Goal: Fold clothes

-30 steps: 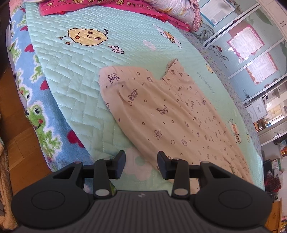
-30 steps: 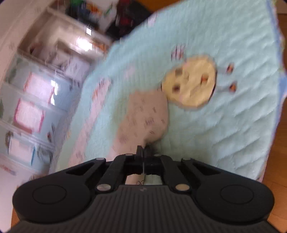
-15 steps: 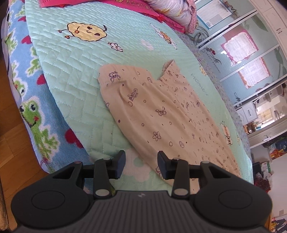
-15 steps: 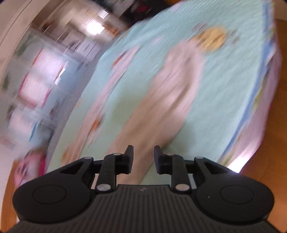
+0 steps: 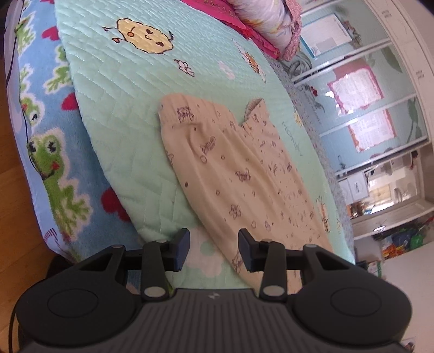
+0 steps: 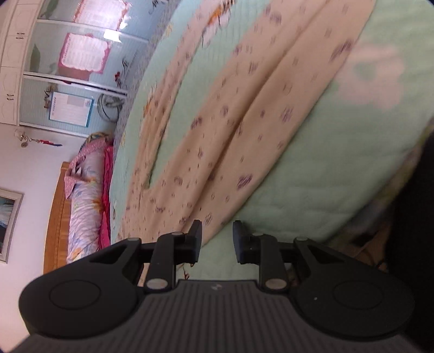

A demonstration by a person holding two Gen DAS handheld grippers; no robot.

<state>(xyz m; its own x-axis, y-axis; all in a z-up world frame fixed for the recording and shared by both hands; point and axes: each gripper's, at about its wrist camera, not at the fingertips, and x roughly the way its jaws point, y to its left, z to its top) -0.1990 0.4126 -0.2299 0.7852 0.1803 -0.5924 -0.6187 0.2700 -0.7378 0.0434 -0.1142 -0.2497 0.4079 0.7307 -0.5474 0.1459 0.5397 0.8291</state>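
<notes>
Cream pyjama trousers (image 5: 233, 168) printed with small brown bears lie flat on the mint quilted bedspread (image 5: 119, 130), waistband towards the pillows. My left gripper (image 5: 213, 249) hangs open just above the near edge of the bed, at the side of one trouser leg, nothing between its fingers. In the right wrist view the trousers (image 6: 244, 114) stretch away, blurred, with long creases. My right gripper (image 6: 217, 241) is open over the cloth's near edge and the bedspread (image 6: 312, 179), gripping nothing.
A blue fleece blanket with green frogs (image 5: 51, 168) hangs over the bed's side above the wooden floor (image 5: 16, 217). Pink and floral pillows (image 5: 260, 24) and a rolled duvet (image 6: 84, 195) lie at the headboard. Glass wardrobe doors (image 5: 374, 108) line the far wall.
My right gripper was shut on the trousers, let go and opened, then swung a long way across the bed to the other end of the trousers. The left gripper drifted slightly and stayed open.
</notes>
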